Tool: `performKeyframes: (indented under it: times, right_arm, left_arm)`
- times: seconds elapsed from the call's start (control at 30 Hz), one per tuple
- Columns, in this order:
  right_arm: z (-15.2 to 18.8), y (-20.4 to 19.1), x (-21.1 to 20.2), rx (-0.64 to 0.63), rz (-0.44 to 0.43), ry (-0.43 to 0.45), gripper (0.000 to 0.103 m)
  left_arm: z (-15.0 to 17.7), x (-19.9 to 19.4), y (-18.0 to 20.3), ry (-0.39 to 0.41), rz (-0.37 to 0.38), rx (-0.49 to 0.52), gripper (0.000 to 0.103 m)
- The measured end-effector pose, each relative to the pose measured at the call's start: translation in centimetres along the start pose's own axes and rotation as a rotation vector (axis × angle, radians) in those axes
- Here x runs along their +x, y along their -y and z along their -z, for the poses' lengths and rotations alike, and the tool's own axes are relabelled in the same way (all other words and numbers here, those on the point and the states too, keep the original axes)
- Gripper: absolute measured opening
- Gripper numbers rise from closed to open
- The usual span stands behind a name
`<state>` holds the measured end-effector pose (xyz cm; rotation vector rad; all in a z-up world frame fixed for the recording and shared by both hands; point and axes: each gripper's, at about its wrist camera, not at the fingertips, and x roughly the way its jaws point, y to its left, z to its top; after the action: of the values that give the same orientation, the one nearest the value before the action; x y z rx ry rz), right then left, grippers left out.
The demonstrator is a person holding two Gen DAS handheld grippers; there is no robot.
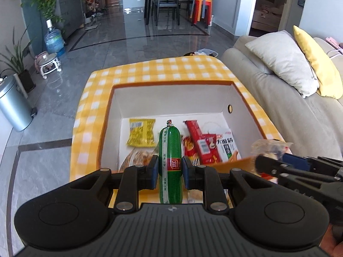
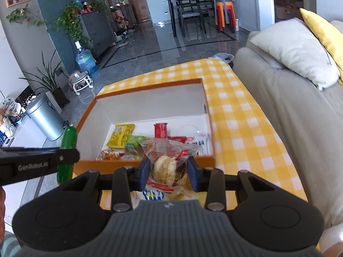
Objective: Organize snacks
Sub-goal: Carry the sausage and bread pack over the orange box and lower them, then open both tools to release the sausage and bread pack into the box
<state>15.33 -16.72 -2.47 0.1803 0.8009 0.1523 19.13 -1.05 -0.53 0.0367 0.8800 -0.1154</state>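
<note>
A: What did the left tool have at this moment?

B: It was closed tight on the green sausage. Both blue pads pressed its sides, and the sausage stood almost upright, above the near edge of the orange box.

A: And the right tool?

B: It was closed, not fully, around a clear bag of pastry (I could see a round pale cake inside). The bag hung between the pads, just over the near wall of the box.

A: Where was the box itself?

B: It sat on the surface with the yellow checked cloth, and a beige sofa was beside the box.

A: Was something inside the box?

B: Yes. A yellow packet lay on the box floor at the left, and a red packet lay at the right. A white packet with print touched the red one.
</note>
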Motion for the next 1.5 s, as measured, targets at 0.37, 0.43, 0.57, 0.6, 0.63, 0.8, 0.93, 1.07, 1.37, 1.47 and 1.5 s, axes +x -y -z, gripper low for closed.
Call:
performKeyframes:
  times: [0.37,0.43,0.57,0.6,0.63,0.8,0.93,1.07,1.37,1.47,1.5]
  right_arm:
    - [-4.0,-1.9,5.7,-0.133,0.026,-0.008,0.035]
    - [-4.6,-2.0,7.1,-0.164,0.033,-0.020,0.035]
    - [-5.6,-1.8,9.9,-0.221,0.051,-0.054,0.035]
    - [-5.8,-1.8,10.5,-0.233,0.055,-0.061,0.035]
    - [-5.9,-1.7,11.1,-0.247,0.058,-0.069,0.035]
    - [-6.5,-1.8,14.0,-0.316,0.082,-0.112,0.035]
    - [-6.6,-1.9,15.9,-0.363,0.109,-0.146,0.035]
    - [-6.6,-2.1,17.5,-0.404,0.142,-0.186,0.035]
    - [-5.9,-2.3,18.7,-0.457,0.175,-0.235,0.035]
    - [-5.8,-2.5,19.0,-0.475,0.177,-0.240,0.035]
    - [-5.8,-2.5,19.0,-0.474,0.170,-0.244,0.035]
  left_arm:
    - [-4.1,5.5,0.2,-0.032,-0.035,0.084,0.024]
    - [-4.6,6.9,-0.3,-0.055,-0.035,0.083,0.024]
    - [-4.9,9.6,-0.8,-0.096,-0.037,0.107,0.024]
    - [-5.0,10.2,-1.0,-0.107,-0.035,0.110,0.024]
    - [-5.0,10.8,-1.1,-0.116,-0.038,0.114,0.024]
    - [-4.9,13.3,-1.3,-0.147,-0.051,0.137,0.024]
    - [-4.9,14.8,-1.8,-0.178,-0.062,0.130,0.025]
    - [-4.6,15.7,-2.0,-0.203,-0.077,0.133,0.025]
    - [-4.4,16.5,-1.7,-0.236,-0.103,0.159,0.025]
    - [-4.3,16.4,-1.7,-0.232,-0.108,0.159,0.025]
    - [-4.3,16.3,-1.7,-0.226,-0.104,0.164,0.026]
